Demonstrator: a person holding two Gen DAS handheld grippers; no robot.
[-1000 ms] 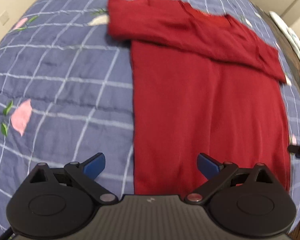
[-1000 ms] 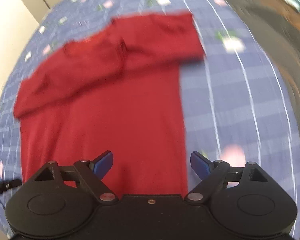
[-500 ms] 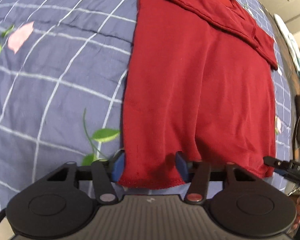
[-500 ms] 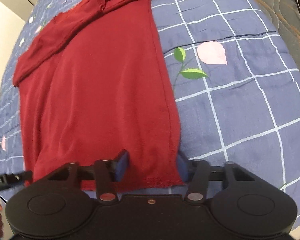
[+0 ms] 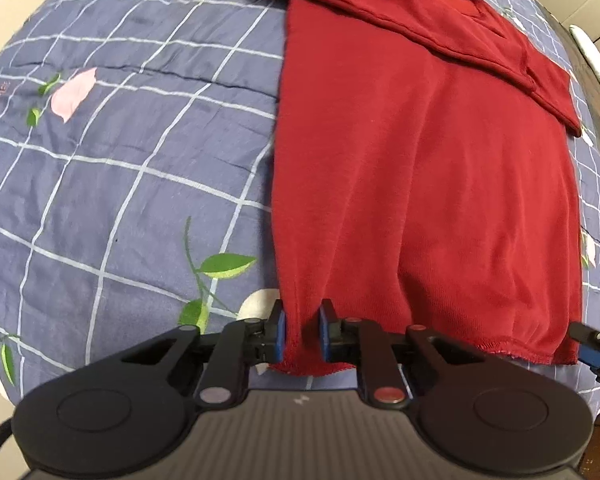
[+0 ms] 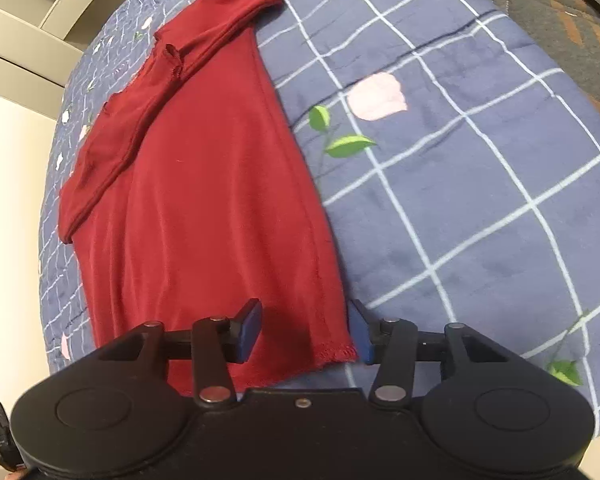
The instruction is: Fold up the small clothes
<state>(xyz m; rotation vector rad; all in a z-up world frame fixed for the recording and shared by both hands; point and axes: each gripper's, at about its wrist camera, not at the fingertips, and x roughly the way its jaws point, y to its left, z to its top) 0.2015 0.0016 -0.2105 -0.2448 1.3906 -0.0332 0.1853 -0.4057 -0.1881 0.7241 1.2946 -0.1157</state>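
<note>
A dark red shirt [image 5: 428, 184] lies flat on a blue checked bedspread [image 5: 120, 168], sleeves folded across its top. My left gripper [image 5: 302, 336] is shut on the shirt's near left hem corner, which bunches between the blue pads. In the right wrist view the same shirt [image 6: 204, 208] lies with its near right hem corner between the fingers of my right gripper [image 6: 306, 332]. Those jaws are partly closed, with a gap still around the cloth. The right gripper's tip [image 5: 592, 348] shows at the right edge of the left wrist view.
The bedspread [image 6: 460, 184] has pink petal and green leaf prints. A brown patterned surface [image 6: 560, 12] lies beyond the bed's right side. Pale walls and cabinet panels [image 6: 28, 40] stand behind the bed on the left.
Both grippers came down to the shirt's near hem. The left jaws closed onto the left hem corner. The right jaws narrowed around the right corner and have since widened slightly.
</note>
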